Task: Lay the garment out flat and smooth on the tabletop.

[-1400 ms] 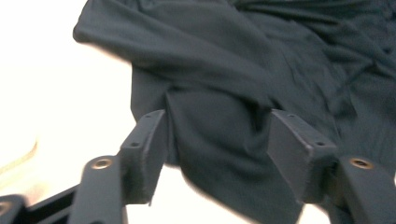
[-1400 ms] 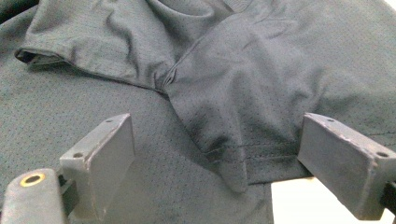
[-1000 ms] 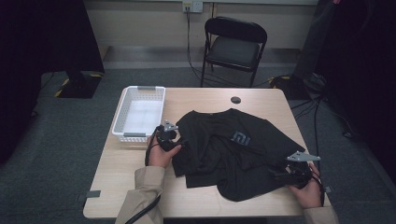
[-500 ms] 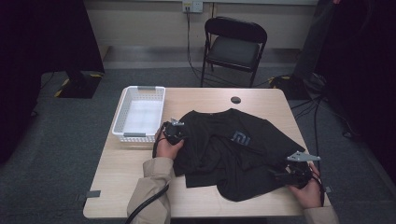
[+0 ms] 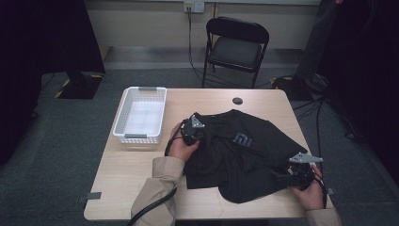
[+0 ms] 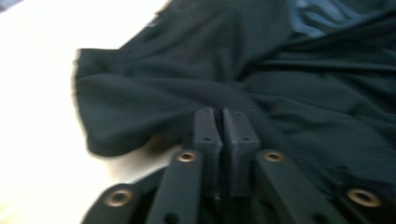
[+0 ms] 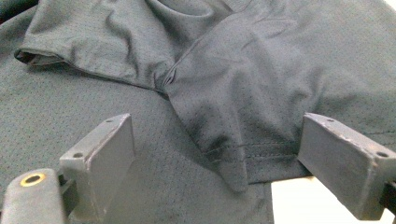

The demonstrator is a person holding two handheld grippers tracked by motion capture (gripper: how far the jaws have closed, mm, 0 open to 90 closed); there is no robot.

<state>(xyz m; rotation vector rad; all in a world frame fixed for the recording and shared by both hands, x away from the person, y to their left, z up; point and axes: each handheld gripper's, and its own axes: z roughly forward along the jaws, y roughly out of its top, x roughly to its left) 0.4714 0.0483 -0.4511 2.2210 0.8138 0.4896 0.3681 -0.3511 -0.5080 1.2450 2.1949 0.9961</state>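
While the black T-shirt (image 5: 244,150) is lying crumpled across the middle and right of the wooden table (image 5: 131,188), the person is working it from both sides. Logo is facing up, collar toward the far edge, hem bunched toward the near right corner.

Left gripper (image 5: 194,126) is sitting at the shirt's left shoulder area; in the left gripper view its jaws are pressing together, and fabric (image 6: 196,74) is lying just past the tips. Whether a fold is pinched between them cannot be told: blur, dark on dark.

Right gripper (image 7: 219,158) is standing wide, jaws straddling a hemmed corner of the shirt (image 7: 233,149) at the table edge, touching nothing yet.

Handling, as a judgement:
- Light, thin perforated knit; soft, zero stiffness. It is going to drape and drag, not lift as a sheet.
- Slightly slick weave, so a shallow pinch is likely slipping off.
- Best grip points: the double-stitched hem or the sleeve seam, where layers are thicker. The corner between the right jaws is looking like a good one.
- Risk: grabbing two layers at once where folds are overlapping.

White plastic basket (image 5: 140,114) is sitting empty at the left, just beside the left hand (image 5: 181,147).
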